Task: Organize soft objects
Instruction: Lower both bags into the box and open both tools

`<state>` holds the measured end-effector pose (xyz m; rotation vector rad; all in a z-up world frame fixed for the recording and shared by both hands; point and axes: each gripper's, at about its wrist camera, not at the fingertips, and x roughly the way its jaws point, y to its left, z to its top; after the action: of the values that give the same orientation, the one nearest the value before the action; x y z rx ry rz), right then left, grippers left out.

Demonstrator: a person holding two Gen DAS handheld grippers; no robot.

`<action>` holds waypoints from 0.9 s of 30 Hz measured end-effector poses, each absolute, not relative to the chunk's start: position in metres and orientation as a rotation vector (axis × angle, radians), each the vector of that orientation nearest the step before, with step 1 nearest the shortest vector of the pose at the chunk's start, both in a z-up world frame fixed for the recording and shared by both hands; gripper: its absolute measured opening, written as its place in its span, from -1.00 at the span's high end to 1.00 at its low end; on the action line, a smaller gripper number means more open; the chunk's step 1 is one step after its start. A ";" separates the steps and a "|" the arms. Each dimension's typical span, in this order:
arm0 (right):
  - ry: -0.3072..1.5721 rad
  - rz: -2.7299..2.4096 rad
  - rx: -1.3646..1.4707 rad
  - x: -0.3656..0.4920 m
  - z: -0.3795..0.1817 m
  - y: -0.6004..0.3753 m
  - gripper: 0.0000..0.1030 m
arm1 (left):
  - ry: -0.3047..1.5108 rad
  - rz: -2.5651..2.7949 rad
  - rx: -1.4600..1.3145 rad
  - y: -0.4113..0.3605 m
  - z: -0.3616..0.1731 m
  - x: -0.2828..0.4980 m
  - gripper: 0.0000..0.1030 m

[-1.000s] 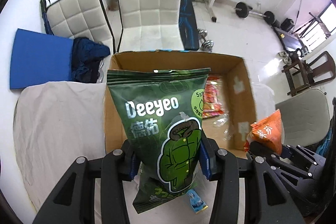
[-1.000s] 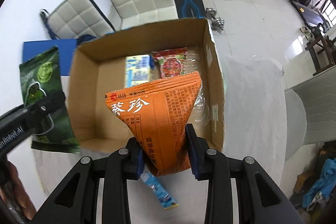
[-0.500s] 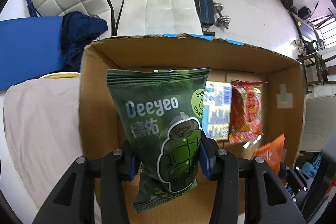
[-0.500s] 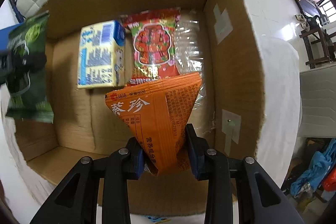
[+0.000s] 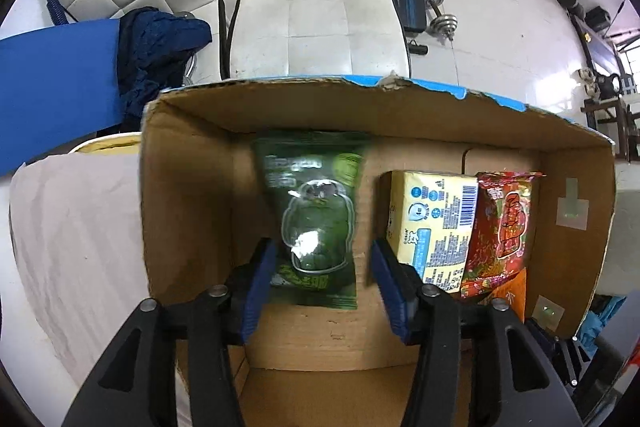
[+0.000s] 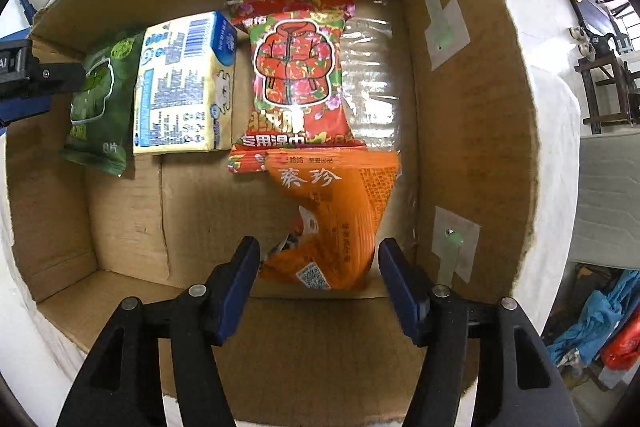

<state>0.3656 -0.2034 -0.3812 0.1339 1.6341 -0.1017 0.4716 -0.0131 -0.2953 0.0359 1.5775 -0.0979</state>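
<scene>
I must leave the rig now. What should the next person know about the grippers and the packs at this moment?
Left gripper: open, green pack between its fingers, blurred, so it may not have settled yet.
Right gripper: open, orange pack on the box floor, its top edge against the red pack.
Yellow pack lies between green and red.
Done: four packs in the box.
Left: pull both grippers out; nothing else to pack is visible.

The orange packet (image 6: 340,223), low in the middle of the right wrist view, bears large white characters "蔡珍". Above it, the red packet (image 6: 298,79) shows "专用湿巾" along its lower edge. The yellow pack (image 6: 184,87) at upper left carries a barcode with print too small to read. Lettering on the green packet (image 5: 314,223) is blurred.
</scene>
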 end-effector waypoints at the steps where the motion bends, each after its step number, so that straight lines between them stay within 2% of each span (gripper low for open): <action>1: 1.631 -0.100 0.131 0.366 -0.379 -0.202 -0.25 | 1.574 -0.101 0.027 -0.012 -0.292 0.471 -0.04; 8: 1.601 -0.090 0.127 0.366 -0.358 -0.190 -0.25 | 1.507 -0.104 0.022 -0.007 -0.262 0.454 -0.06; 10: 1.588 -0.084 0.125 0.365 -0.350 -0.187 -0.25 | 1.490 -0.108 0.020 -0.005 -0.254 0.445 -0.20; 14: 1.555 -0.071 0.102 0.359 -0.326 -0.189 -0.25 | 1.444 -0.106 0.015 0.002 -0.239 0.417 -0.24; 17: 1.525 -0.065 0.086 0.352 -0.314 -0.187 -0.25 | 1.417 -0.099 0.019 0.006 -0.230 0.395 -0.40; 19: 1.513 -0.062 0.083 0.346 -0.305 -0.187 -0.27 | 1.402 -0.092 -0.004 0.009 -0.225 0.382 -0.66; 20: 1.507 -0.055 0.087 0.344 -0.301 -0.186 -0.31 | 1.396 -0.089 -0.014 0.011 -0.223 0.375 -0.72; 22: 1.491 -0.048 0.085 0.338 -0.295 -0.185 -0.53 | 1.386 -0.079 -0.022 0.012 -0.219 0.364 -0.83; 24: 1.471 -0.039 0.085 0.331 -0.287 -0.182 -0.54 | 1.374 -0.067 -0.027 0.013 -0.216 0.355 -0.84; 26: 1.460 -0.034 0.094 0.326 -0.282 -0.184 -0.76 | 1.360 -0.063 -0.040 0.014 -0.212 0.345 -0.90; 27: 1.449 -0.025 0.108 0.322 -0.278 -0.183 -0.94 | 1.348 -0.063 -0.046 0.015 -0.209 0.340 -1.00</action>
<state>0.3222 -0.1833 -0.2775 0.1078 1.4489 -0.0253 0.3397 0.0149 -0.2089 -0.0463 1.3476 -0.0627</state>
